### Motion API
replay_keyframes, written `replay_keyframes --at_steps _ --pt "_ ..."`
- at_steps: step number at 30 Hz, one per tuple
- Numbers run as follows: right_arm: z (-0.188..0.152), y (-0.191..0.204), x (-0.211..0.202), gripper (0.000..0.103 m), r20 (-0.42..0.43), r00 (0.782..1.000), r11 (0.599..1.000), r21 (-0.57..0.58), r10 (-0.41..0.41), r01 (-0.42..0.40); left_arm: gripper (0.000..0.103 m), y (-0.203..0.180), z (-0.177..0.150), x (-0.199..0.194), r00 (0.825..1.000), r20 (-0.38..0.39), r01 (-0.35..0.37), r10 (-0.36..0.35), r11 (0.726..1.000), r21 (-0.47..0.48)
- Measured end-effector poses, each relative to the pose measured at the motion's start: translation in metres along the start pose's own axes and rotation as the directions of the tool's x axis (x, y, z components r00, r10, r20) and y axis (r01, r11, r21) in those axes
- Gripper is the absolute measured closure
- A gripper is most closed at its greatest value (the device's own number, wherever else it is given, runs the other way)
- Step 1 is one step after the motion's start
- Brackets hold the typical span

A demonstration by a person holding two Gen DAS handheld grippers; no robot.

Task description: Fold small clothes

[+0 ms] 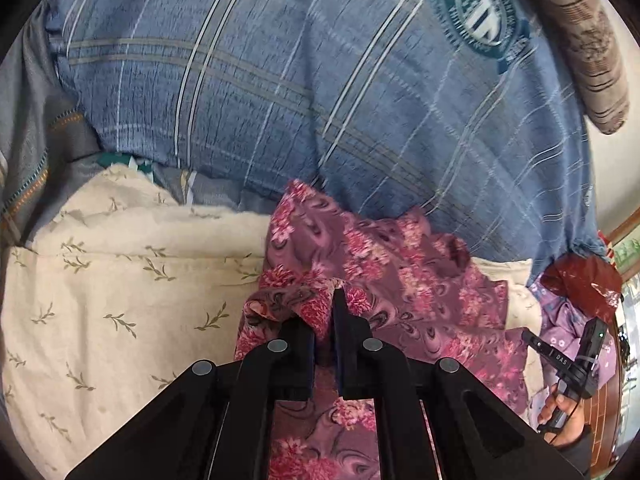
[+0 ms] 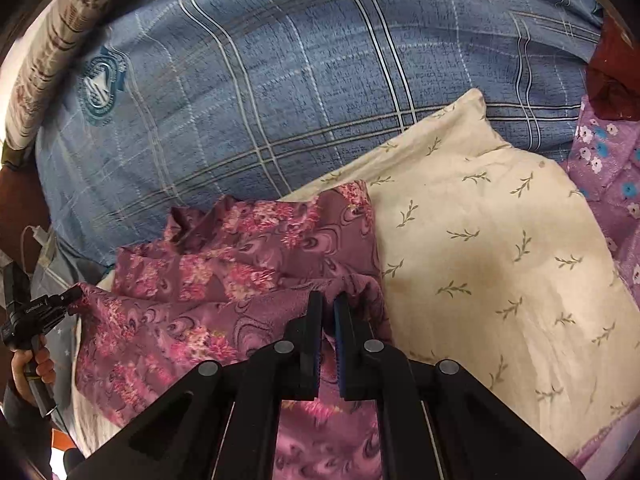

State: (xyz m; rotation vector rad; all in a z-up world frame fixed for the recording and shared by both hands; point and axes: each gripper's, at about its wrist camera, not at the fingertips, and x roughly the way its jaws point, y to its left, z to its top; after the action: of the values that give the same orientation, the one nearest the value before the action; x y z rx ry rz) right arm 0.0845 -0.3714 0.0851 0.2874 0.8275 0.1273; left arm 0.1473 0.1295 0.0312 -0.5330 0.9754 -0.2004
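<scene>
A pink-and-maroon floral garment [image 1: 400, 280] lies crumpled on a cream pillow with leaf sprigs [image 1: 120, 280]. My left gripper [image 1: 320, 306] is shut on a bunched edge of the garment; cloth drapes over its left finger. In the right wrist view the same garment [image 2: 224, 264] spreads to the left, and my right gripper [image 2: 328, 297] is shut on a fold at its right edge, with cloth pinched between the blue pads. Each view shows the other gripper at the garment's far edge: the right one [image 1: 534, 340] and the left one [image 2: 66, 300], each in a hand.
A large blue plaid pillow [image 2: 280, 80] fills the back. A beige patterned bolster [image 1: 588, 40] lies beyond it. A purple cloth with small flowers [image 2: 608, 176] and a dark red one [image 2: 612, 76] sit at the right. The cream pillow [image 2: 500, 240] extends to the right.
</scene>
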Motion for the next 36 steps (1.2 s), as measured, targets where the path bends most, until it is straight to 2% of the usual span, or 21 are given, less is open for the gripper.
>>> replay_keyframes --at_steps 1,2,3,4,6,10,14,17,18,19,20,21,22,27,31,36 --pt "0.001 -0.002 0.007 0.092 -0.009 1.000 1.000 0.003 -0.008 0.008 0.095 0.001 0.000 0.008 1.000 -0.017 -0.009 0.009 1.000 -0.003" --pt "0.001 -0.003 0.013 0.090 -0.022 1.000 1.000 0.003 -0.016 0.016 0.090 0.002 0.001 0.015 0.999 -0.033 -0.019 0.019 1.000 0.000" --pt "0.001 -0.004 0.017 0.079 -0.028 0.999 1.000 -0.001 -0.025 0.025 0.081 0.003 0.000 0.019 0.999 -0.038 -0.031 0.031 1.000 0.004" --pt "0.000 -0.004 0.018 0.067 -0.028 0.999 0.999 -0.006 -0.041 0.040 0.077 0.003 0.000 0.019 0.998 -0.042 -0.037 0.038 0.999 0.009" --pt "-0.003 -0.004 0.012 0.061 -0.018 0.998 0.998 -0.025 -0.058 0.057 0.073 0.003 0.001 0.018 0.999 -0.042 -0.019 0.019 1.000 0.020" --pt "-0.011 -0.006 -0.013 0.061 -0.006 1.000 1.000 -0.019 -0.014 0.014 0.072 0.002 0.004 0.014 0.999 -0.036 0.011 -0.010 1.000 0.023" --pt "-0.024 -0.013 -0.027 0.061 -0.034 0.999 0.999 0.046 0.013 -0.011 0.073 0.003 0.004 0.015 0.999 -0.041 0.026 -0.025 1.000 0.015" --pt "-0.027 -0.014 -0.017 0.061 -0.078 0.997 0.999 0.037 -0.016 0.019 0.074 0.004 0.003 0.022 0.999 -0.047 0.020 -0.020 1.000 0.002" --pt "-0.028 -0.015 -0.011 0.061 -0.097 0.995 0.999 0.041 -0.022 0.026 0.075 0.007 0.002 0.023 0.999 -0.051 0.019 -0.020 1.000 -0.008" --pt "-0.028 -0.016 -0.006 0.066 -0.111 0.994 0.998 0.051 -0.017 0.023 0.078 0.007 0.001 0.025 0.999 -0.049 0.012 -0.013 1.000 -0.013" --pt "-0.028 -0.016 -0.003 0.071 -0.107 0.994 0.998 0.062 -0.010 0.017 0.087 0.007 0.000 0.025 0.999 -0.046 0.007 -0.008 1.000 -0.012" --pt "-0.028 -0.014 -0.003 0.084 -0.102 0.994 0.998 0.058 -0.024 0.030 0.093 0.005 0.000 0.026 0.999 -0.037 -0.006 0.005 1.000 -0.005" --pt "-0.027 -0.013 -0.004 0.094 -0.092 0.995 0.998 0.044 -0.040 0.045 0.094 0.003 0.000 0.025 1.000 -0.026 -0.012 0.011 1.000 -0.003" --pt "-0.014 0.000 -0.018 0.097 -0.028 0.999 0.999 -0.009 -0.035 0.035 0.096 -0.002 0.007 0.007 0.998 0.048 0.033 -0.033 0.999 -0.005" --pt "0.005 0.001 -0.021 0.097 0.005 1.000 1.000 -0.006 -0.022 0.022 0.096 -0.002 0.017 0.000 0.997 0.063 0.053 -0.052 0.998 -0.016" --pt "0.035 -0.005 -0.006 0.097 0.032 0.999 0.999 0.041 -0.019 0.018 0.096 -0.001 0.037 0.012 0.996 0.068 0.064 -0.059 0.995 -0.071"
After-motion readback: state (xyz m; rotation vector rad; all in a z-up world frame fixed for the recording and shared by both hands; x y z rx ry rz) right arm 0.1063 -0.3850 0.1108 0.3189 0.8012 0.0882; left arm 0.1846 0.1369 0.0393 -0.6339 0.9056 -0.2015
